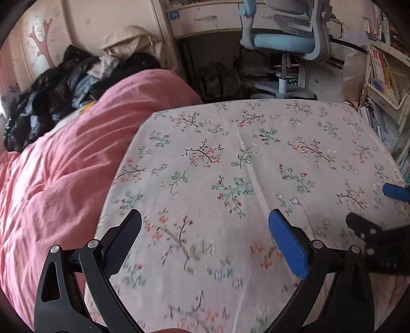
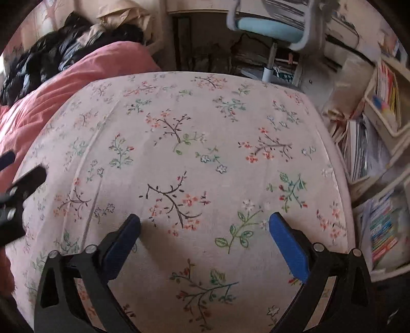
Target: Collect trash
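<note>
both jaws spread wide: left gripper (image 1: 205, 225), right gripper (image 2: 205, 225) over floral sheet (image 1: 230, 153).

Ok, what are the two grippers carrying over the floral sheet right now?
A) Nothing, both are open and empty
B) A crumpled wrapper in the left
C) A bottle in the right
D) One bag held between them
A: the left gripper and right gripper both have their jaws spread wide, with only bare floral sheet showing between them.

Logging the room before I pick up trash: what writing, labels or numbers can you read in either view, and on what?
No text reads clearly in either view.
Book spines on the shelf: colourful print, too blurred to read.
Books in the upper shelf bin: lettering too small.
Blue sticker on the desk drawer: an icon, not legible.
</note>
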